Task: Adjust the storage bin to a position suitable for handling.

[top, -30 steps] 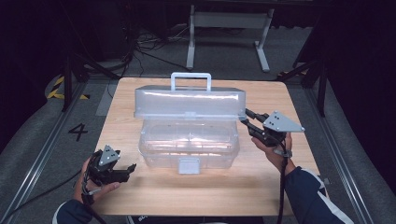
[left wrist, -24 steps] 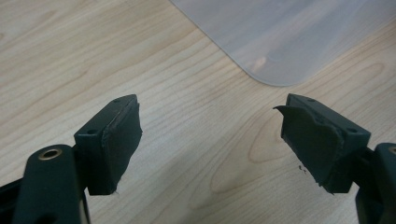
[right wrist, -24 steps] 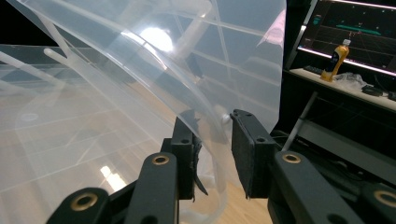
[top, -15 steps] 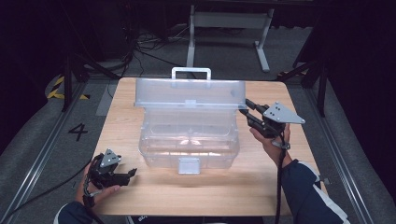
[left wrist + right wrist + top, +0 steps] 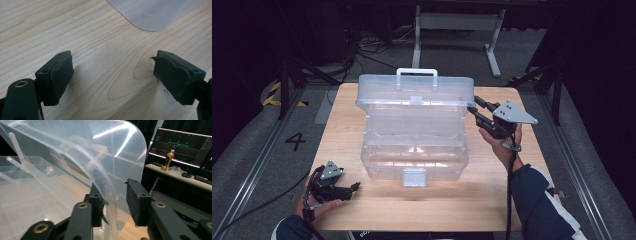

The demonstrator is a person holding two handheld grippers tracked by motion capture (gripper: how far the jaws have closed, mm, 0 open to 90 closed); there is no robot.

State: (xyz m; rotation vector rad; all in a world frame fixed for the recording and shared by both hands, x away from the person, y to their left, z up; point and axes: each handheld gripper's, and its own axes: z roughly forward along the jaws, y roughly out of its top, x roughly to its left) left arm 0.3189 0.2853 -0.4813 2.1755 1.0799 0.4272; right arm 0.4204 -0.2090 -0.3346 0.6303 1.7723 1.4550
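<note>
A clear plastic storage box (image 5: pixel 414 150) stands mid-table with its lid (image 5: pixel 414 95) swung up to near upright, handle (image 5: pixel 417 75) on top. My right gripper (image 5: pixel 473 109) is at the lid's right edge. In the right gripper view the lid's curved rim (image 5: pixel 87 157) runs down between the jaws of the right gripper (image 5: pixel 113 200); they have just been opening, and a gap shows beside the right pad. My left gripper (image 5: pixel 354 187) rests at the table's front left, near a box corner (image 5: pixel 152 12). The left gripper (image 5: pixel 112 72) has just been opening, with only bare wood between its jaws.
The wooden table (image 5: pixel 522 200) has bare room in front of and beside the box. A white latch (image 5: pixel 414 176) sits on the box front. A white stand (image 5: pixel 457 22) is on the floor behind. A desk with a monitor and an orange bottle (image 5: pixel 169 157) is off to the side.
The lid has swung up from leaning low over the box to near upright. My right gripper rose with its edge. The left gripper stayed put.
</note>
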